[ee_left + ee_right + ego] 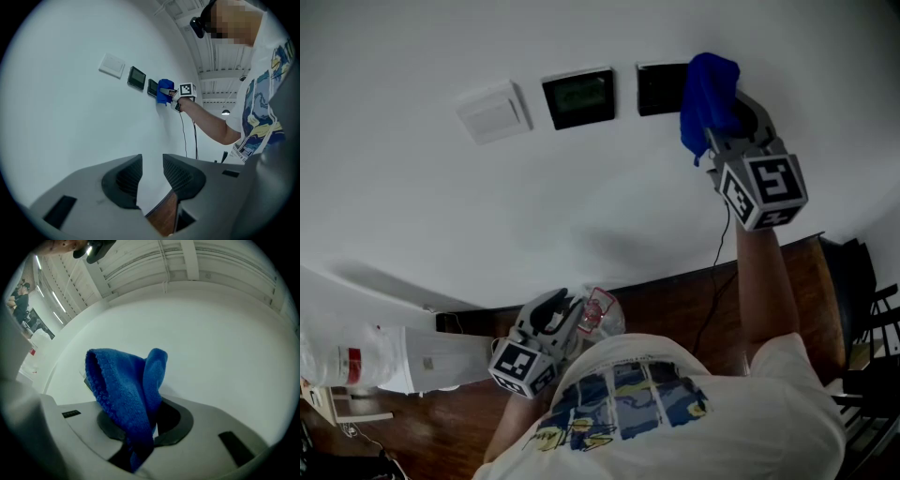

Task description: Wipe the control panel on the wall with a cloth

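On the white wall hang a white switch plate [492, 112], a dark control panel with a greenish screen [578, 97] and a second dark panel [659, 88]. My right gripper [724, 120] is shut on a blue cloth [708, 92], which is pressed against the right edge of that second panel and hides part of it. In the right gripper view the blue cloth [124, 385] bulges out of the right gripper [145, 414] onto the wall. My left gripper [565, 307] hangs low by the person's waist, away from the wall. It [152, 161] is open with nothing between the fingers.
A clear plastic object with a red label [600, 312] shows beside the left gripper. A black cable [718, 267] runs down the wall to the wooden floor [675, 300]. White containers [366, 361] stand at lower left, and a dark rack [867, 319] at the right.
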A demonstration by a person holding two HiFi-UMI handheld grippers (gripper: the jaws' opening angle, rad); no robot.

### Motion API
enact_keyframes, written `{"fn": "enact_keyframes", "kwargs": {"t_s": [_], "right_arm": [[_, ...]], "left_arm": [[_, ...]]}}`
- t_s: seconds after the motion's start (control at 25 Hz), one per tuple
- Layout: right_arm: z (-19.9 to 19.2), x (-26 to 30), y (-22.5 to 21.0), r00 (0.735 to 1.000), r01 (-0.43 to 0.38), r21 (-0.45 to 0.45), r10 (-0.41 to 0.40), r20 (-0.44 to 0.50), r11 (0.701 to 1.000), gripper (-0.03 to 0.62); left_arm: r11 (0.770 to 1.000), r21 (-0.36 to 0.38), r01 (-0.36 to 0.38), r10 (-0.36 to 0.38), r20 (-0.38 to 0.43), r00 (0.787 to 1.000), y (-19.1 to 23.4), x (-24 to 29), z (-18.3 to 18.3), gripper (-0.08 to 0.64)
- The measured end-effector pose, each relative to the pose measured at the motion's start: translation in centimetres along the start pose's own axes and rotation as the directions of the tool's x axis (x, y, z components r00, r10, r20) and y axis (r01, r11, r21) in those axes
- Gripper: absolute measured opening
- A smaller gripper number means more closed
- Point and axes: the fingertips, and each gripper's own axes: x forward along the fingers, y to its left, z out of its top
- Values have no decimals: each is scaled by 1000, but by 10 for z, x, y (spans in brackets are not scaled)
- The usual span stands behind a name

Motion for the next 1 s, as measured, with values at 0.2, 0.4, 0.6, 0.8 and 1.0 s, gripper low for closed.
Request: {"fn": "enact_keyframes", "kwargs": {"t_s": [0.2,0.4,0.6,0.8,1.0], "right_arm": [[20,-6,34,998,-54,-30,55,35,998,100],[26,15,77,989,-140,-32,141,36,990,100],[23,21,67,992,-122,-54,124,27,991,100],[9,6,20,999,-36,-41,36,9,999,101],[-3,-3,-12,1000,21,-30,-22,-10,999,101]], "left_arm": [[1000,-13,-3,3,-9,1000,1,-3,-4,130],[1000,-2,9,-9,-19,1000,-2,-1,-2,130],[1000,1,-6,6,-22,1000,1,-6,-3,130],[1000,17,-8,9,-20,1000,1,-3,-3,130],[1000,23,8,-7,-36,999,-5,5,-6,130]]}}
